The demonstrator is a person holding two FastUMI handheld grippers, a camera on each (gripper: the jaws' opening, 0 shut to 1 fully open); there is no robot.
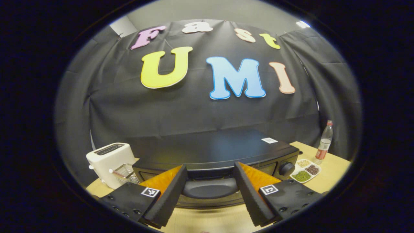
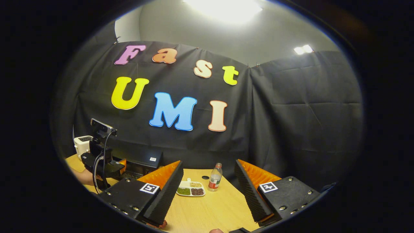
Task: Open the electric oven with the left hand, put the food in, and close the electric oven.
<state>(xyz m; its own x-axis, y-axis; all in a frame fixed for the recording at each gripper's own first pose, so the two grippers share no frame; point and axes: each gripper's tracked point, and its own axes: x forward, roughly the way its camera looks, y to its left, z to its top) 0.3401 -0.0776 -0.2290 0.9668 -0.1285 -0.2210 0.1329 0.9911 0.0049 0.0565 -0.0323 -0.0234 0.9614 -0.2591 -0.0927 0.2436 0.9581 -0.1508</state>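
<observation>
The left gripper (image 1: pixel 210 194) hangs wide open, empty, its fingers either side of the oven (image 1: pixel 216 158) door handle (image 1: pixel 210 188). Opening looks barely begun; next, close on the handle and pull. The right gripper (image 2: pixel 208 194) waits open over the table (image 2: pixel 210 210).

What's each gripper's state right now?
Left gripper: open, tongs either side of the oven handle, not pressing it.
Right gripper: open, holding nothing.

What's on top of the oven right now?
The oven top carries only a small white sticker. The left claw straddles its door handle; the inside cannot be seen, since the door is shut.
</observation>
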